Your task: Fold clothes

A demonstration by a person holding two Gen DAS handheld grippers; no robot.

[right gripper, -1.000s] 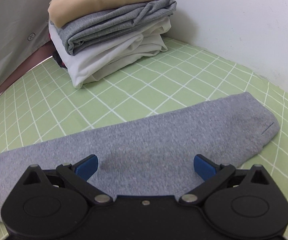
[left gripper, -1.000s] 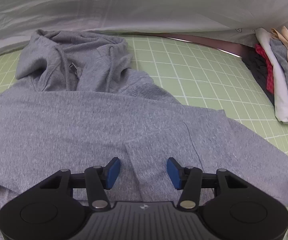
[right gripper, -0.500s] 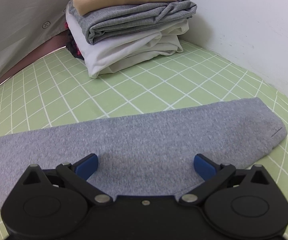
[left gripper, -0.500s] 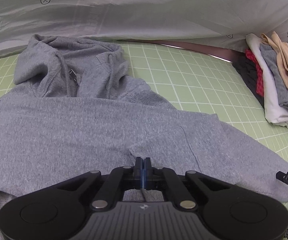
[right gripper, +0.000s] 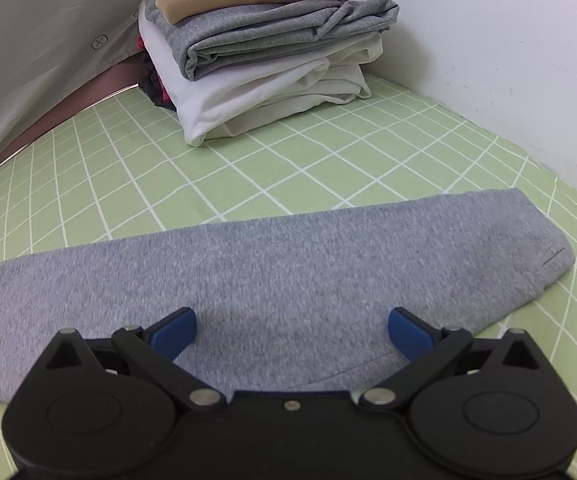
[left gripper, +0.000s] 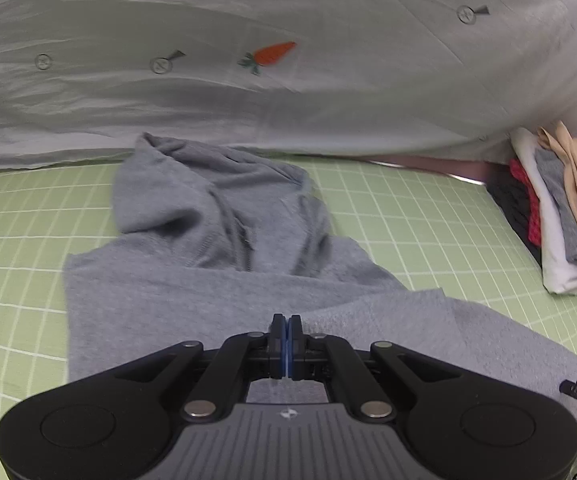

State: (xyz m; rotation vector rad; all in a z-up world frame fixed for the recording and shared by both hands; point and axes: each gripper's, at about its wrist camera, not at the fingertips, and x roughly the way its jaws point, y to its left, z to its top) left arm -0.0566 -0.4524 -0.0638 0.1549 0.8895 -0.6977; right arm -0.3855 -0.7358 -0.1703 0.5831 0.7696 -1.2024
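A grey hoodie (left gripper: 192, 296) lies on the green grid mat (left gripper: 20, 216), hood toward the far side. My left gripper (left gripper: 287, 330) is shut on the hoodie's near fabric, lifted and folded toward the hood. The hoodie's right sleeve (right gripper: 288, 256) stretches flat across the mat in the right wrist view, cuff at the right. My right gripper (right gripper: 290, 330) hovers open over the sleeve's near edge, blue pads wide apart, nothing between them.
A stack of folded clothes (right gripper: 264, 52) stands at the back right corner against the white wall (right gripper: 508, 40); the same folded stack (left gripper: 560, 216) shows in the left view. A white carrot-print sheet (left gripper: 272, 52) hangs along the far side.
My left gripper shut on the hoodie's near fabric, then rose and carried it toward the hood. My right gripper stayed open and edged forward over the sleeve.
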